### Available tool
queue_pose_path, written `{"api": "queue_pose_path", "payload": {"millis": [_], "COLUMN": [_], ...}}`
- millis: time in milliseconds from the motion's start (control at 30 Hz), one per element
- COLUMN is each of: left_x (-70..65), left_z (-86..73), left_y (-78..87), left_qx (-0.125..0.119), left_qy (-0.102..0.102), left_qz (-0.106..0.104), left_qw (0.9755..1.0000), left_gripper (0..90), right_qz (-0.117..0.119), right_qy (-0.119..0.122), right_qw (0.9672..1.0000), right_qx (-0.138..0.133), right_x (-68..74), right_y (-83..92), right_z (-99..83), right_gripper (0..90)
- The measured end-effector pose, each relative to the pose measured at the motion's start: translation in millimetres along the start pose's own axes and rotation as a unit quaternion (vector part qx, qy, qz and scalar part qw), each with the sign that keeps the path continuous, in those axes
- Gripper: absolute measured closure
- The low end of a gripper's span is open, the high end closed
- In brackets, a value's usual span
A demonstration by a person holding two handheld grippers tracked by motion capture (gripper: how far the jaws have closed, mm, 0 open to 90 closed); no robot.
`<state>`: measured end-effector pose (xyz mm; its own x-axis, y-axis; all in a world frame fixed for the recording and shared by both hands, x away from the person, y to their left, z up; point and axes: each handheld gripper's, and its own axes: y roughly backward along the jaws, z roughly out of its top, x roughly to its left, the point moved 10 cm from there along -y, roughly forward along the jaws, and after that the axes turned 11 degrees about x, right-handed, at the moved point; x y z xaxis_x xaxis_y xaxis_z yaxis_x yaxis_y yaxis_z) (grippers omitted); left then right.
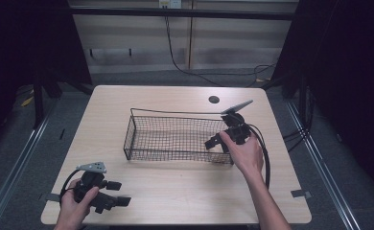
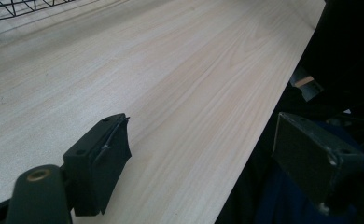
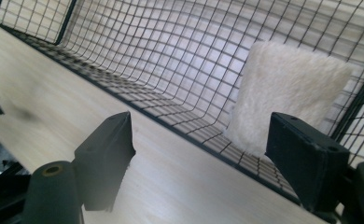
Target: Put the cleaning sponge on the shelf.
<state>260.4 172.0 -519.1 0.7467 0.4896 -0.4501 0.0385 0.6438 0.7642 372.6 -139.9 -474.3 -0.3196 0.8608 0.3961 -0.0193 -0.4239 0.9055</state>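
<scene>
Black tongs [image 1: 214,142], black cables, grey three-cornered plates (one each), bare forearms

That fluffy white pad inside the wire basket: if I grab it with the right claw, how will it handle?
The white fluffy pad looks plush and soft, so it will probably squash and flop rather than stay stiff. It seems light for its size. It leans against the wire basket wall, so a push may just tip it over; the fuzzy surface should not slip.
</scene>
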Motion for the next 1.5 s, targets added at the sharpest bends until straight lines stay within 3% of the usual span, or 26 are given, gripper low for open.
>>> {"api": "queue_pose_path", "payload": {"millis": [167, 267, 433, 600, 833, 1500], "left_x": [0.8, 0.3, 0.7, 0.4, 0.3, 0.5], "left_z": [0.3, 0.2, 0.2, 0.1, 0.3, -0.2], "left_y": [1.3, 0.9, 1.2, 0.8, 0.4, 0.7], "left_qx": [-0.003, -0.003, -0.003, -0.002, -0.003, -0.002], "left_qy": [0.001, 0.002, 0.001, 0.002, 0.004, 0.004], "left_qz": [0.002, -0.002, 0.0, -0.001, 0.0, 0.001], "left_qw": [1.0, 1.0, 1.0, 1.0, 1.0, 1.0], "left_gripper": [18.3, 18.3, 18.3, 18.3, 18.3, 18.3], "right_qz": [0.0, 0.01, 0.017, 0.017, 0.019, 0.003], "right_qy": [0.005, 0.018, 0.03, 0.06, 0.083, 0.097], "right_qw": [0.9999, 0.9993, 0.9987, 0.9965, 0.9944, 0.9929], "right_qx": [-0.014, -0.031, -0.038, -0.056, -0.063, -0.069], "right_x": [-0.4, 5.2, 12.0, 21.7, 32.4, 32.2], "right_y": [3.0, 7.6, 7.9, 9.8, 8.3, -12.3], "right_z": [-5.7, -7.6, -14.4, -23.8, -39.5, -89.3], "right_gripper": [22.8, 23.0, 23.3, 23.8, 23.8, 23.0]}}
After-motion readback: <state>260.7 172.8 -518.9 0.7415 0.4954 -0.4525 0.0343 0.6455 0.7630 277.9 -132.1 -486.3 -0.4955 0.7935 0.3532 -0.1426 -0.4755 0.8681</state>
